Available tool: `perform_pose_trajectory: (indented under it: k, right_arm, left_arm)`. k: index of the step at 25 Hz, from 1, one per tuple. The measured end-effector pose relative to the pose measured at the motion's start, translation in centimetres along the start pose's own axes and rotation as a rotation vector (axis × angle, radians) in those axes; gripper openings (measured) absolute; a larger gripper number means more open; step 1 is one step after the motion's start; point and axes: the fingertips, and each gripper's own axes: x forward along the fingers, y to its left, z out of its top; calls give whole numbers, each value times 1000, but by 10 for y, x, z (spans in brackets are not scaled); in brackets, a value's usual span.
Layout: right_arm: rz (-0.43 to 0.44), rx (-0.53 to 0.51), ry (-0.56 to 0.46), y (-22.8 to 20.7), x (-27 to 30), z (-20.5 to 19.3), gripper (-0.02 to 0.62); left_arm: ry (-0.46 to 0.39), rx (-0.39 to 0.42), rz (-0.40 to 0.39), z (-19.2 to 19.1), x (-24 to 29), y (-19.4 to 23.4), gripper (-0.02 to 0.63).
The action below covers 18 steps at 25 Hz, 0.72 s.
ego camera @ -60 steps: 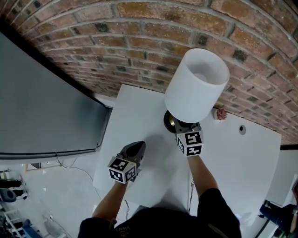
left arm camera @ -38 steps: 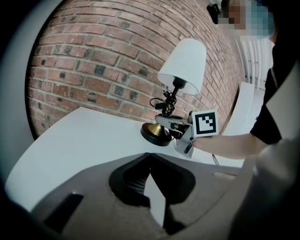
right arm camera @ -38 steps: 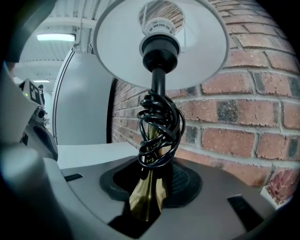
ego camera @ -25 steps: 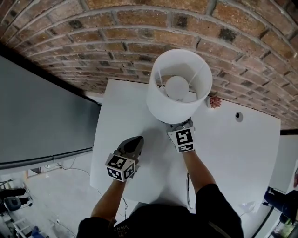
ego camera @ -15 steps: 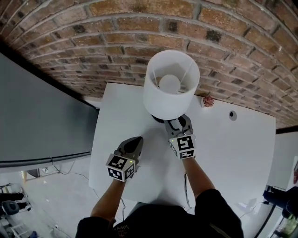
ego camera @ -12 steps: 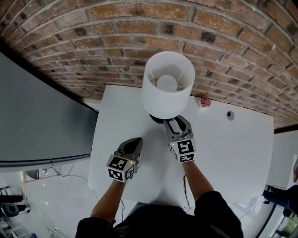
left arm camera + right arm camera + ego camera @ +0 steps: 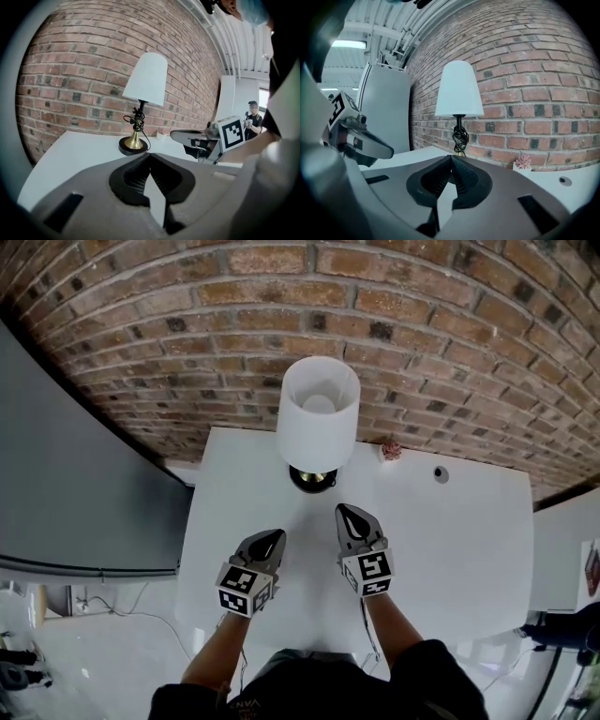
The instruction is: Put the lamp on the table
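The lamp (image 7: 318, 427) stands upright at the back of the white tabletop (image 7: 450, 540) by the brick wall (image 7: 422, 324), apart from my left gripper (image 7: 274, 534), fingers pressed together empty, and my right gripper (image 7: 343, 511), fingers closing tip to tip on nothing.

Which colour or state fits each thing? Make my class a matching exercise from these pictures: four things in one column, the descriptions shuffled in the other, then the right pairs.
Things
1. lamp shade
2. lamp base
3. small plant
4. right gripper

Descriptions
a. shut, holding nothing
b. pink
c. white
d. gold on a black disc

Pairs: 1-c; 2-d; 3-b; 4-a
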Motion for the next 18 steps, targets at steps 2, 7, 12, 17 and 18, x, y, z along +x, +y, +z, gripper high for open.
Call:
perform_pose_trajectory:
  k: [2,7,12,17,18]
  right_arm:
    - [1,9,-13,7,-15,5,0]
    - [-3,28,-39,26,-48,16,0]
    - [3,30,-25,47,-77,18,-2]
    - [-9,35,-16,62,-103,19,-2]
    - [-11,32,-17,63,-108,21,-1]
  left_arm:
    - [-12,10,-8,2,-8,-9,3]
    - [-29,25,-18,2,-33,-24,3]
    - [-43,32,-6,-3,-59,-35,3]
    - [-51,36,-8,-6,-82,-48,5]
    - [-55,43,-8,-5,-85,-50,5]
